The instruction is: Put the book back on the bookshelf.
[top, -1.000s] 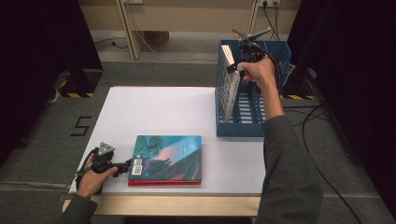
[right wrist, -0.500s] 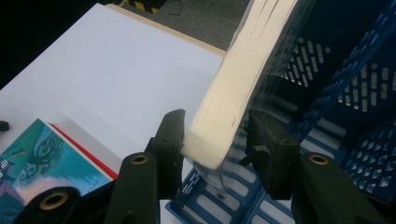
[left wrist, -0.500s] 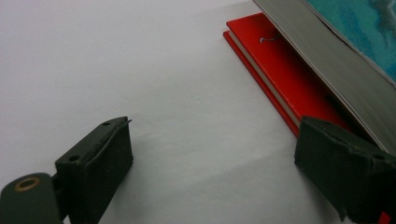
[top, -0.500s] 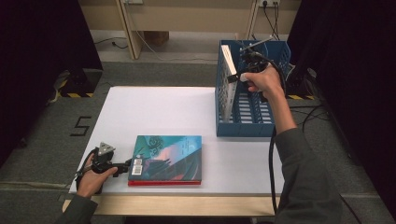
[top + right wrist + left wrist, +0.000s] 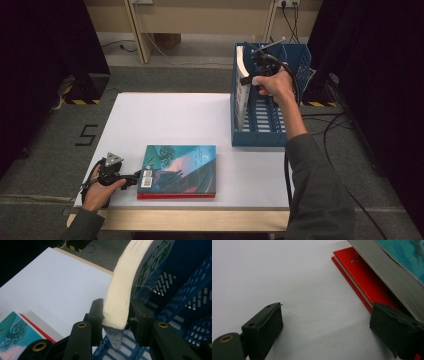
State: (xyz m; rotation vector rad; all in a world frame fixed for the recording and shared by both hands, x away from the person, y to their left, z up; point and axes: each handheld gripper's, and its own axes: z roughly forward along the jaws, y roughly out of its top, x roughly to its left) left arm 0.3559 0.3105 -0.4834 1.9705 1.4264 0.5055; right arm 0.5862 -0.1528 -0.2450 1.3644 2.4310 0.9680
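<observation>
Open white table (image 5: 170, 120) across the middle and far left. Blocked near the front edge by stacked books (image 5: 177, 171), at the right by the blue crate (image 5: 257, 137) (thick book (image 5: 242, 90) standing against its left wall).

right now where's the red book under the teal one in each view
High view: red book is a thin red edge under the teal book, near the table's front edge.
Left gripper view: upper right, beside the left hand-held gripper.
Right gripper view: red sliver, bottom left.
Shared landmark: the teal book lying on it.
</observation>
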